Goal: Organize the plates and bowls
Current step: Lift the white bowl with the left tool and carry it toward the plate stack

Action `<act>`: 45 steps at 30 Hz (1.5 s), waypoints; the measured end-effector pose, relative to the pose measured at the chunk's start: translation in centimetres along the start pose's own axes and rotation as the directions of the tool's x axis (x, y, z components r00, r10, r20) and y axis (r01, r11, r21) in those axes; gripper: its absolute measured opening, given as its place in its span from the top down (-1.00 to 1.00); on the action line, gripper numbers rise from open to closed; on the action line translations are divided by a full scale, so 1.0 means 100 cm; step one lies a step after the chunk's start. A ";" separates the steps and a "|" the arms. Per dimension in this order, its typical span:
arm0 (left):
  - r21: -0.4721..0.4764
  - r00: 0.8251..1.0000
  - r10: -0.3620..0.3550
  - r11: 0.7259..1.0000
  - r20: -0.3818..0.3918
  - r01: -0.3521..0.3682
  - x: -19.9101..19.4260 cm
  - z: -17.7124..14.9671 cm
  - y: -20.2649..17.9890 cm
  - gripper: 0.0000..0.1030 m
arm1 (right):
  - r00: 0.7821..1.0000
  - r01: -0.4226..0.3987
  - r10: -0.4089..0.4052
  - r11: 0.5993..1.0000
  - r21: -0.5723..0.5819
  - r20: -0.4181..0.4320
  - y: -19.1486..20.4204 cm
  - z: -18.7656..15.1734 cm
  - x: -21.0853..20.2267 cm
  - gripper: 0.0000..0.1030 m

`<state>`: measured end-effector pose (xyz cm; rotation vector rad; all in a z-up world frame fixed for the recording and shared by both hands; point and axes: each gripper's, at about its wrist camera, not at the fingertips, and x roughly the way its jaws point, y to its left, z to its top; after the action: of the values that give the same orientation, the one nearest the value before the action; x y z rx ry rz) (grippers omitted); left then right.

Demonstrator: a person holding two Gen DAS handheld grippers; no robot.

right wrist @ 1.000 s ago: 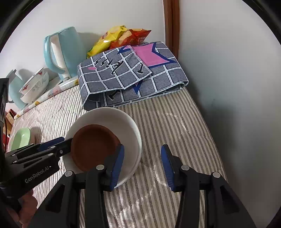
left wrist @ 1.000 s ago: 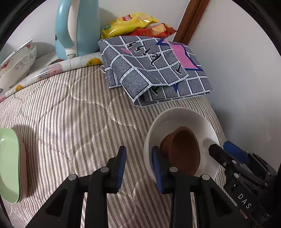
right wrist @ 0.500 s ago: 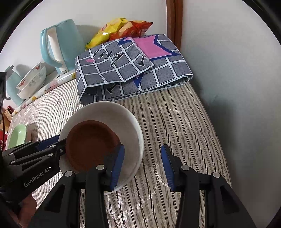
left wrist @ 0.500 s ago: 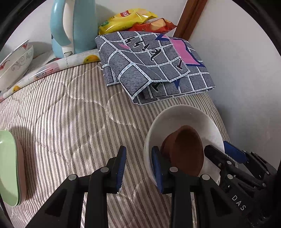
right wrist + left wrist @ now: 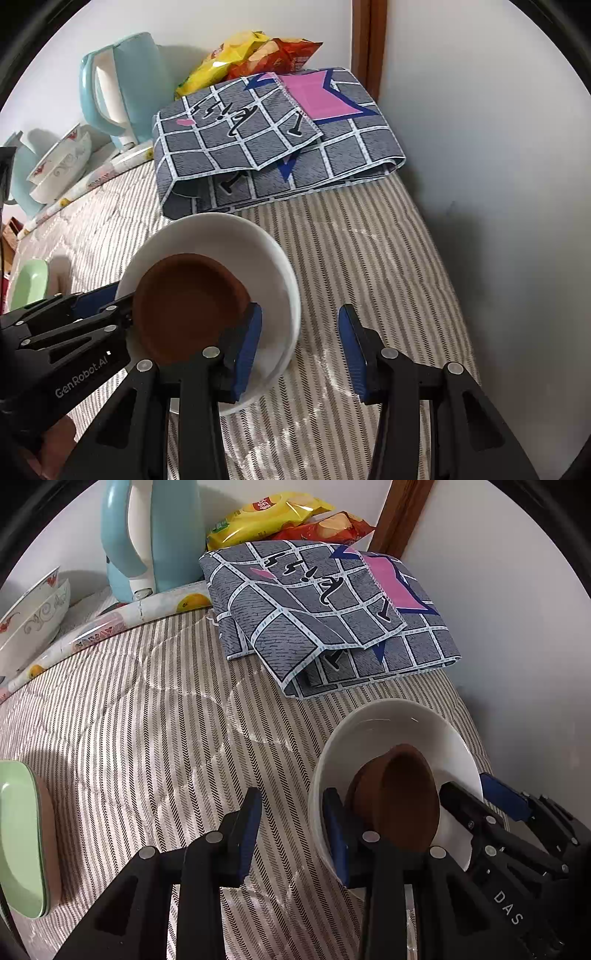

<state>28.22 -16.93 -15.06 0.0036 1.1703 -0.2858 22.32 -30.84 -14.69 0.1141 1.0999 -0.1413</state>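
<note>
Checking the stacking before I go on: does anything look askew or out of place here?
Yes: the brown bowl sits tilted inside the white bowl, leaning toward one side rather than nested flat. Both grippers have open jaws straddling the white bowl's rim from opposite sides. Nothing looks spilled or broken.

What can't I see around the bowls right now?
- Left view: white bowl near rim, hidden by left gripper fingers.
- Right view: brown bowl near edge, behind right gripper finger.
- Left view: green plates, cut off by frame edge.
</note>
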 end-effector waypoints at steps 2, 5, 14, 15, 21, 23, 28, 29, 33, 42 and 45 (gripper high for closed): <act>0.002 1.000 0.002 1.000 -0.002 -0.002 0.001 0.000 0.000 0.37 | 1.000 0.008 -0.008 1.000 -0.007 -0.003 0.000 0.000 0.001 0.16; 0.005 1.000 0.005 1.000 -0.005 -0.005 0.002 0.000 -0.001 0.36 | 1.000 0.005 -0.005 1.000 -0.010 -0.021 0.001 -0.001 0.004 0.16; 0.000 1.000 0.000 1.000 -0.018 0.000 0.010 0.001 -0.003 0.35 | 0.999 -0.011 0.012 1.000 0.012 -0.053 -0.002 -0.005 0.016 0.16; -0.001 1.000 0.000 1.000 -0.018 0.000 0.010 0.001 -0.003 0.35 | 0.998 -0.014 0.015 1.000 0.016 -0.054 -0.003 -0.005 0.016 0.16; -0.014 1.000 -0.017 1.000 -0.016 0.016 0.011 0.000 -0.001 0.35 | 0.998 -0.028 0.030 0.999 0.032 -0.051 -0.006 -0.005 0.017 0.16; -0.022 0.999 -0.026 0.999 -0.019 0.025 0.011 0.000 0.001 0.35 | 0.998 -0.033 0.035 0.999 0.037 -0.049 -0.007 -0.005 0.018 0.16; -0.035 0.999 -0.039 0.999 -0.008 0.038 0.011 -0.001 0.003 0.35 | 0.998 -0.043 0.046 0.998 0.050 -0.042 -0.008 -0.004 0.018 0.16; -0.033 0.999 -0.041 0.999 -0.006 0.041 0.011 -0.001 0.003 0.35 | 0.998 -0.042 0.044 0.998 0.049 -0.039 -0.008 -0.005 0.018 0.16; -0.026 0.999 -0.047 0.999 -0.004 0.047 0.010 -0.001 0.002 0.36 | 0.999 -0.039 0.041 0.998 0.048 -0.027 -0.007 -0.006 0.017 0.19; 0.009 0.998 -0.068 0.998 0.017 0.068 0.009 0.000 -0.012 0.71 | 0.999 -0.052 0.052 0.998 0.024 -0.004 0.002 -0.006 0.015 0.55; 0.010 0.997 -0.075 0.997 0.019 0.075 0.010 0.000 -0.013 0.74 | 0.998 -0.060 0.060 0.998 0.035 0.003 0.002 -0.006 0.015 0.62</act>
<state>28.31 -18.38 -15.75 -0.0345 1.1517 -0.3571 22.48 -30.62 -16.30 0.1779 1.0914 -0.1068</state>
